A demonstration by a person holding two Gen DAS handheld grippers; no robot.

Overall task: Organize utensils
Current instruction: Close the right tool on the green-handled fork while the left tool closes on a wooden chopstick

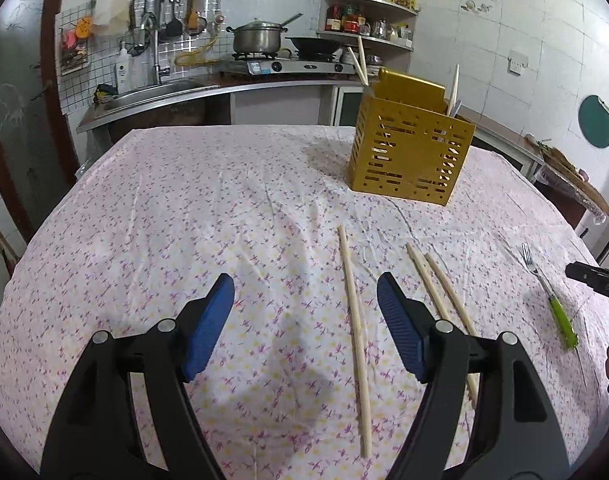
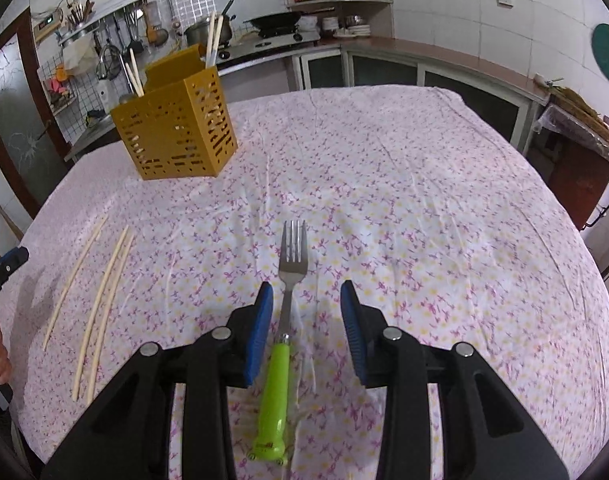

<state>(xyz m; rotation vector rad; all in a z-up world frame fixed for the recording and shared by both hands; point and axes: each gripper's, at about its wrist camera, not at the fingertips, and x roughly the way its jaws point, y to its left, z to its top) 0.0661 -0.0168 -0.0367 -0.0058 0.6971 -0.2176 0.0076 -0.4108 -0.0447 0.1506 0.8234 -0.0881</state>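
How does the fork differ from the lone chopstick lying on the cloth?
The fork is metal with a green plastic handle; the lone chopstick is plain pale wood. The fork has tines at its far end; the chopstick is a bare, thin rod. The fork lies between the right gripper fingers, the chopstick between the left gripper fingers. Both lie flat, ungripped, outside the yellow holder.

Lower ends of chopsticks (image 1: 460, 312) behind right jaw; holder (image 1: 410, 152) contents mostly hidden.

Metal fork (image 2: 292, 256) (glossy plastic handle)

Chopstick (image 1: 354, 304) between left gripper (image 1: 304, 300) (empty)
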